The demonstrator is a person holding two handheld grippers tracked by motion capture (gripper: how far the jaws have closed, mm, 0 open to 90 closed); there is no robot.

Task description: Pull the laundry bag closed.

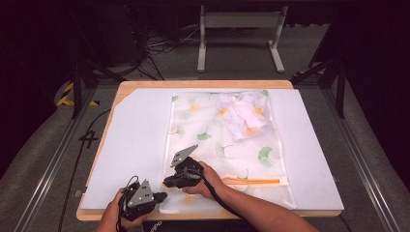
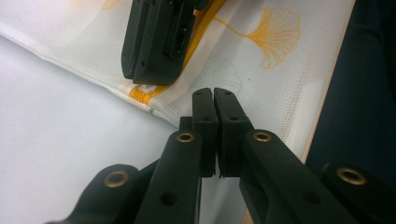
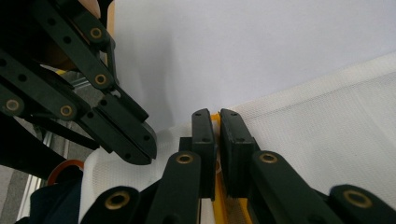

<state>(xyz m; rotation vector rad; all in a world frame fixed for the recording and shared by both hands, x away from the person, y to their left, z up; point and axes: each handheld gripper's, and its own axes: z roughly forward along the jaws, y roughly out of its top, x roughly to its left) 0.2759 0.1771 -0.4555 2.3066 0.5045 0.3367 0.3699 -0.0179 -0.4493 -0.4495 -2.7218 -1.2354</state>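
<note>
- Two grippers work at the near left corner of the mesh laundry bag [image 1: 227,145]; both have jaws pressed together.
- Right gripper [image 3: 214,122]: jaws closed on the orange zipper [image 3: 215,186], a strip of it pinched between the pads, probably the pull end though that part is hidden.
- Left gripper [image 2: 214,100]: jaws closed on the bag's white mesh edge at the near corner, just left of the right gripper [image 2: 154,70].
- Key relation: zipper [image 1: 254,181] runs left-right along the bag's near end, stretching away to the right from the right gripper's fingers; likely next move is a pull along that line while the left gripper anchors the corner.
- Right gripper is the nearer one to the zipper; left sits at the bag's edge, close to the table's near rim.
- Bag: flat, long axis near-far, translucent white with green and orange ginkgo leaves, on a white board [image 1: 135,135].
- White garment [image 1: 244,113] bunched inside at the far right end.
</note>
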